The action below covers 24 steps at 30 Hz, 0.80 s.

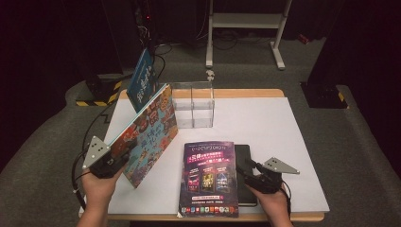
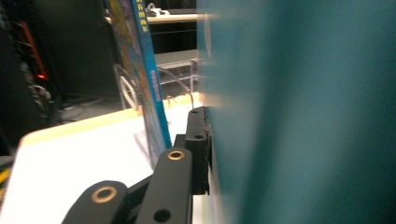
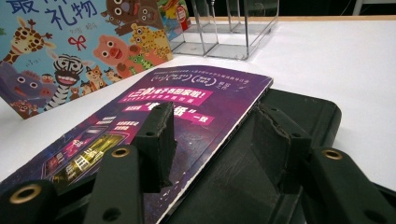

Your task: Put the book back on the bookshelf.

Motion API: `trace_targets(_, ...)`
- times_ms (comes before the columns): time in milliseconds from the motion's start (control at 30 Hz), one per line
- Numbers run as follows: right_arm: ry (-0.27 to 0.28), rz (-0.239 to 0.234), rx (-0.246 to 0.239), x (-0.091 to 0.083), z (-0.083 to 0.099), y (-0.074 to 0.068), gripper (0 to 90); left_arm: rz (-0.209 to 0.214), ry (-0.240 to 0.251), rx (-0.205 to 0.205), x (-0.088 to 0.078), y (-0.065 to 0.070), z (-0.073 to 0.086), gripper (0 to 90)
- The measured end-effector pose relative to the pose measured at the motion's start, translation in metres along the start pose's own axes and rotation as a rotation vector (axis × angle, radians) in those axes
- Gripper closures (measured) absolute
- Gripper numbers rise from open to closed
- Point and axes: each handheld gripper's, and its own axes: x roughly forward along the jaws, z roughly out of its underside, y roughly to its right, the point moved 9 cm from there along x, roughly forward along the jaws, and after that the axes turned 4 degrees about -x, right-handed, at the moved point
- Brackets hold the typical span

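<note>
A picture book (image 1: 146, 137) with cartoon animals on its cover stands tilted on its lower edge at the table's left. My left gripper (image 1: 124, 158) is shut on its near corner. In the left gripper view one black finger (image 2: 197, 140) presses flat against the book's teal back cover (image 2: 303, 116). A purple magazine (image 1: 209, 177) lies flat near the front edge, partly over a black notebook (image 1: 243, 153). My right gripper (image 1: 243, 170) rests low at their right side. Its jaws (image 3: 212, 130) stand open, astride the magazine's edge (image 3: 187, 102) and the notebook (image 3: 299, 107), gripping nothing.
A clear acrylic holder (image 1: 194, 105) with dividers stands at the back centre of the white tabletop (image 1: 265, 127). A blue book (image 1: 143, 80) stands upright at its left end. Beyond the table are a white metal frame (image 1: 246, 21) and dark equipment.
</note>
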Motion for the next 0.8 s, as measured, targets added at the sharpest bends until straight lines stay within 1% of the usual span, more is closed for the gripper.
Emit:
trace_targets(33, 0.0, 0.0, 0.0, 0.0, 0.0, 0.0, 48.5, 0.004, -0.004, 0.006, 0.0, 0.001, 0.0, 79.4)
trace_targets(167, 0.002, -0.001, 0.002, 0.0, 0.0, 0.0, 48.5, 0.004, 0.007, 0.003, 0.001, 0.002, 0.0, 80.8)
trace_targets(233, 0.001, -0.002, -0.001, 0.0, 0.0, -0.001, 48.5, -0.002, 0.016, -0.017, 0.001, 0.001, -0.001, 81.0)
trace_targets(267, 0.001, -0.002, -0.002, 0.0, 0.0, -0.001, 48.5, -0.003, 0.016, -0.016, 0.002, 0.0, -0.002, 81.0)
trace_targets(300, 0.001, -0.002, -0.002, 0.0, 0.0, -0.001, 48.5, -0.005, 0.02, -0.027, 0.002, -0.001, -0.003, 81.1)
trace_targets(500, 0.007, -0.006, -0.003, -0.001, -0.001, -0.002, 48.6, -0.012, 0.025, -0.043, 0.008, -0.002, -0.01, 81.3)
trace_targets(633, 0.013, -0.005, 0.001, -0.002, -0.002, 0.0, 48.8, -0.018, 0.02, -0.023, 0.013, 0.003, -0.014, 81.4)
trace_targets(667, 0.014, -0.005, 0.002, -0.002, -0.003, 0.0, 48.8, -0.019, 0.026, -0.015, 0.014, 0.006, -0.016, 81.4)
trace_targets(733, 0.019, -0.006, 0.001, -0.004, -0.003, 0.0, 48.9, -0.022, 0.02, 0.003, 0.015, 0.009, -0.019, 81.5)
trace_targets(800, 0.021, -0.006, 0.002, -0.004, -0.004, 0.001, 48.9, -0.025, 0.024, 0.002, 0.015, 0.009, -0.024, 81.5)
